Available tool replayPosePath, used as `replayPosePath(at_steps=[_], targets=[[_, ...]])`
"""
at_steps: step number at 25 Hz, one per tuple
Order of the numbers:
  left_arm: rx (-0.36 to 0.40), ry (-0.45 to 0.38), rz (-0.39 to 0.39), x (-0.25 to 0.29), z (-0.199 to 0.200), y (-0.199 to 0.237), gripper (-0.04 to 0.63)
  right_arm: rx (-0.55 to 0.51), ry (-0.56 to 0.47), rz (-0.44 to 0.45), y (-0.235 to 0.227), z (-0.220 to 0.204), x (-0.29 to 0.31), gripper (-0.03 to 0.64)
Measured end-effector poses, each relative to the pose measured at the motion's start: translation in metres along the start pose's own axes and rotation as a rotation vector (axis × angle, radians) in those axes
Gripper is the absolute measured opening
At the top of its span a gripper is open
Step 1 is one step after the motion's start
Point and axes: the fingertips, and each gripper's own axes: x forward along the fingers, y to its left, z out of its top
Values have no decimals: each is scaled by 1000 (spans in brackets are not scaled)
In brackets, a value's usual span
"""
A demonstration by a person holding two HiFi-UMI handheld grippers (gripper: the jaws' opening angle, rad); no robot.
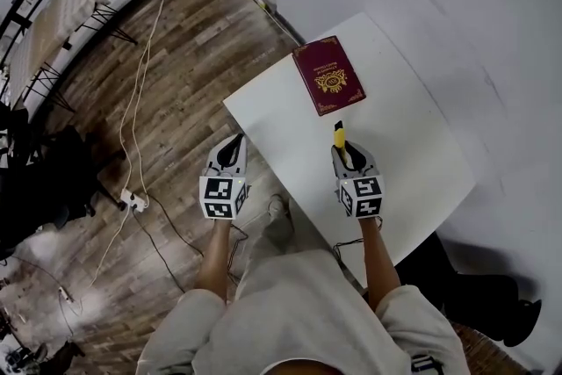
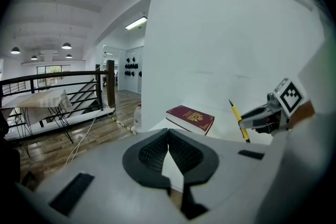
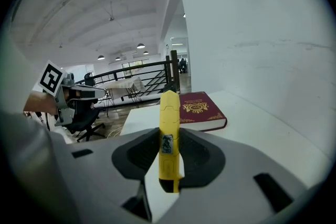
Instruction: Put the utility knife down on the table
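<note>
Head view gave the count plainly: two grippers, one knife (image 1: 339, 136), one book (image 1: 327, 75) and one white table (image 1: 413, 162). The right gripper (image 1: 351, 152) hung over the table on the person's side of the book. Its jaws were clamped on the yellow knife, whose nose pointed toward the book and stopped just short of it. The left gripper (image 1: 234, 143) was past the table's edge, over the wooden floor (image 1: 193, 57), left of the book and nearer the person. One power strip (image 1: 134, 201) lay on the floor well left of the book, with cables (image 1: 132, 118) running from it.

Left gripper view showed what the head view could not: that gripper's two pads met at their tips with nothing between them. It also caught the knife from the side, right of the book, tilted with its nose raised clear of the tabletop. The knife's lower end was hidden behind the gripper's own body, so I could not tell whether it touched the table.

Right gripper view alone showed the grip up close. Both pads pressed on the knife's sides at its rear half, with a small label on the handle between them. Beyond the book stood a black railing (image 3: 136, 73), and left of the book, below the left gripper, stood one dark chair (image 3: 84, 123).
</note>
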Motion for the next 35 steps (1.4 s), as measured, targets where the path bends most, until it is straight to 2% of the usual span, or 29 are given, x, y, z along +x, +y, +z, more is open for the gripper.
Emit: replayPosePath(at_steps=[6, 15, 28, 35], targets=[[-15, 25, -10, 9, -14, 1, 8, -32, 50, 5, 0, -16, 10, 112], [-29, 44, -14, 18, -25, 5, 8, -185, 149, 30, 3, -33, 31, 112], [-38, 48, -20, 19, -26, 10, 8, -526, 300, 59, -2, -47, 60, 112], [-39, 48, -16, 15, -27, 14, 6, -776, 385, 85, -3, -55, 74, 112]])
